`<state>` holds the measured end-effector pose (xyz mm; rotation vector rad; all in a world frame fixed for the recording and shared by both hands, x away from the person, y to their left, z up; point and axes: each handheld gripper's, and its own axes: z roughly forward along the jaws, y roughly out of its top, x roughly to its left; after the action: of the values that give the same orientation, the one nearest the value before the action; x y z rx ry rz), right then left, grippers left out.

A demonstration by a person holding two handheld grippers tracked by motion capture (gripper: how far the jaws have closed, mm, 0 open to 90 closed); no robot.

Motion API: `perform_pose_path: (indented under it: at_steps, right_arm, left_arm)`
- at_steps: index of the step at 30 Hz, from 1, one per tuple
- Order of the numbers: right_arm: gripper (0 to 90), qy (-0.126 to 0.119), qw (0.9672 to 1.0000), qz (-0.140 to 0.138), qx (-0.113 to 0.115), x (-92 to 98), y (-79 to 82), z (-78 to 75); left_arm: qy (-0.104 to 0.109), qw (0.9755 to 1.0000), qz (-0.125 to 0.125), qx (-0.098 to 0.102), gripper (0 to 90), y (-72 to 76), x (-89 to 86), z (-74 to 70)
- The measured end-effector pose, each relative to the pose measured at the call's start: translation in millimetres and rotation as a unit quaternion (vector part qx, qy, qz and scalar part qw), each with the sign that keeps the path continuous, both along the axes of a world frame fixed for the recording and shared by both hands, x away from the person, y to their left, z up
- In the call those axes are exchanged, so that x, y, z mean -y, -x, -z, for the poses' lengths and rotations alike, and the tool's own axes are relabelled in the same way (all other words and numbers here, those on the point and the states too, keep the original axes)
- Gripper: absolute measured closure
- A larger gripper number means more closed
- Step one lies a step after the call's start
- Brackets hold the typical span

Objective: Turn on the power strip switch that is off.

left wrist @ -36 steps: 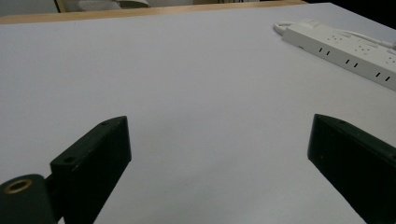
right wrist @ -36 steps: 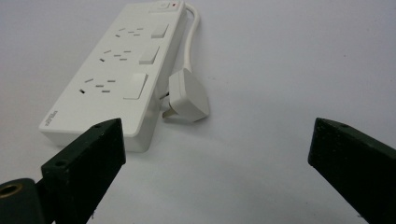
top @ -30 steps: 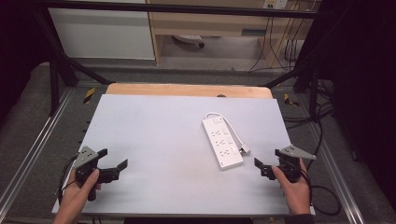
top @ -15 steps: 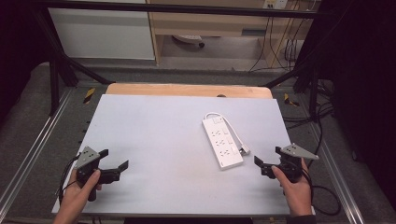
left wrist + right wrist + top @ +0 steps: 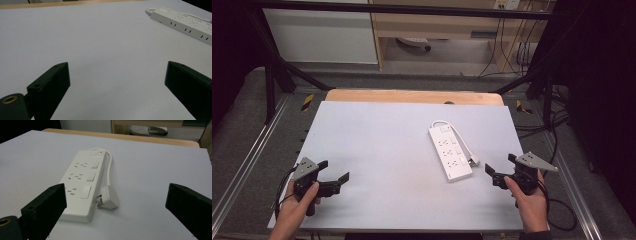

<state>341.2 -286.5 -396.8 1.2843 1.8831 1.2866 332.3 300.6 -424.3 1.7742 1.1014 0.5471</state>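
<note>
A white power strip (image 5: 450, 151) lies flat on the pale grey table top (image 5: 382, 135), right of centre, its long side running front to back. Its white cable loops round the far end and down its right side to a white plug (image 5: 473, 161) lying by its near end. My right gripper (image 5: 499, 163) is open just right of the strip's near end, with nothing between its jaws. In the right gripper view the strip (image 5: 82, 182) and plug (image 5: 108, 198) lie ahead of the spread jaws of that gripper (image 5: 117, 187). My left gripper (image 5: 333, 170) is open at the front left. The left gripper view has the strip (image 5: 185, 23) far off at upper right.
A wooden edge (image 5: 412, 96) runs along the back of the table. Metal rails (image 5: 242, 165) flank both sides. Black cables (image 5: 562, 210) trail on the floor at the right. A white cabinet (image 5: 319, 37) and shelving stand behind.
</note>
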Motion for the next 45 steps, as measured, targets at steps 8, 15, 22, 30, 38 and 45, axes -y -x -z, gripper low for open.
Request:
perform_pose_path:
  at_steps: [8, 15, 22, 30, 38, 45]
  right_arm:
    - [3.0, -0.008, 0.9998, 0.009, 0.013, -1.0, -1.1, -0.7]
    - [2.8, -0.013, 0.9998, 0.004, 0.014, -2.2, -5.8, -5.7]
    - [4.2, -0.009, 0.9998, -0.003, 0.018, -5.5, -9.4, -12.2]
    - [9.2, -0.018, 0.9996, -0.008, 0.019, -8.0, -14.1, -18.9]
    - [26.4, -0.016, 0.9993, -0.018, 0.028, -14.0, -17.7, -26.1]
    - [41.8, -0.009, 0.9993, -0.020, 0.029, -17.6, -22.7, -28.7]
  left_arm:
    - [0.000, 1.0000, -0.001, -0.006, 6.1, -0.7, 0.8, 0.6]
    - [0.004, 0.9999, -0.006, -0.007, 6.1, -0.6, -0.6, 1.2]
    - [0.005, 0.9999, -0.006, -0.009, 6.1, -0.4, -0.1, 1.4]
    - [0.005, 0.9999, -0.007, -0.011, 6.1, -0.1, -0.8, 1.5]
    - [0.006, 0.9999, -0.007, -0.012, 6.1, 0.2, -0.8, 1.7]
    - [0.007, 0.9999, -0.007, -0.013, 6.1, 0.3, -0.9, 1.8]
